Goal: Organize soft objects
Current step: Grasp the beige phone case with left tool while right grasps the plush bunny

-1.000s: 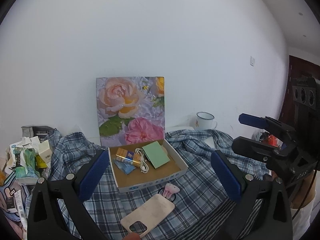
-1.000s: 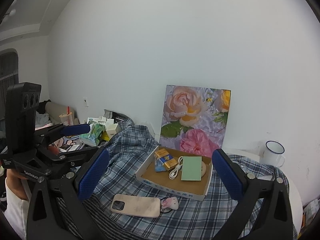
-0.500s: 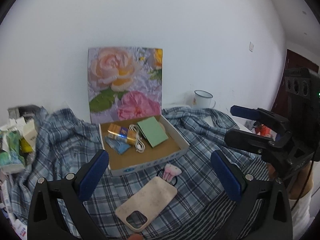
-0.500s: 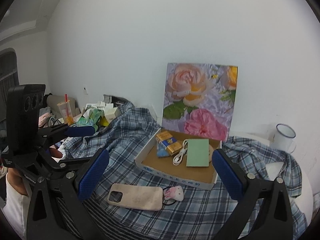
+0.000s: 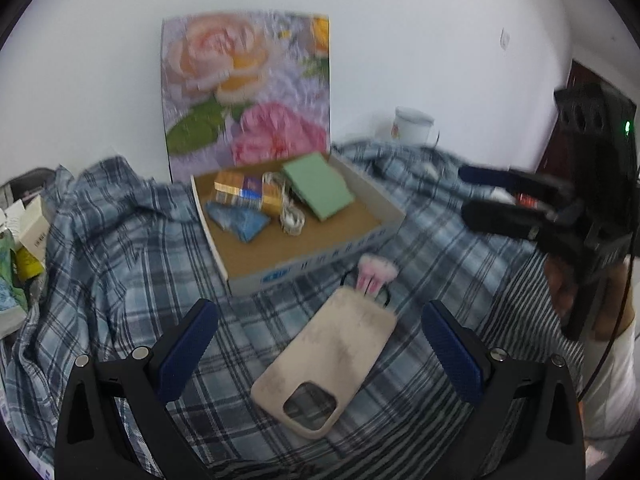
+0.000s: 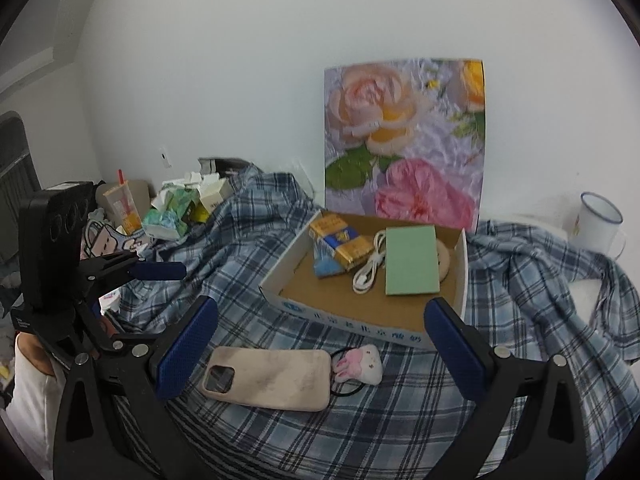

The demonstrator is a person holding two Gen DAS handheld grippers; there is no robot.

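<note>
The left gripper [image 5: 320, 344] is being held with fingers wide apart, the phone case [image 5: 326, 364] lying between and below them on the plaid shirt [image 5: 120, 248]. The right gripper [image 6: 320, 340] is likewise being held spread, empty, above the case [image 6: 266, 378], near the box [image 6: 360, 320].

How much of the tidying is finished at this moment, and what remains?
Done: the box holds a cable, green pad and packets. In hand: nothing; left gripper and right gripper hover open. Left: the phone case and bunny hair tie lie on the shirt.
</note>
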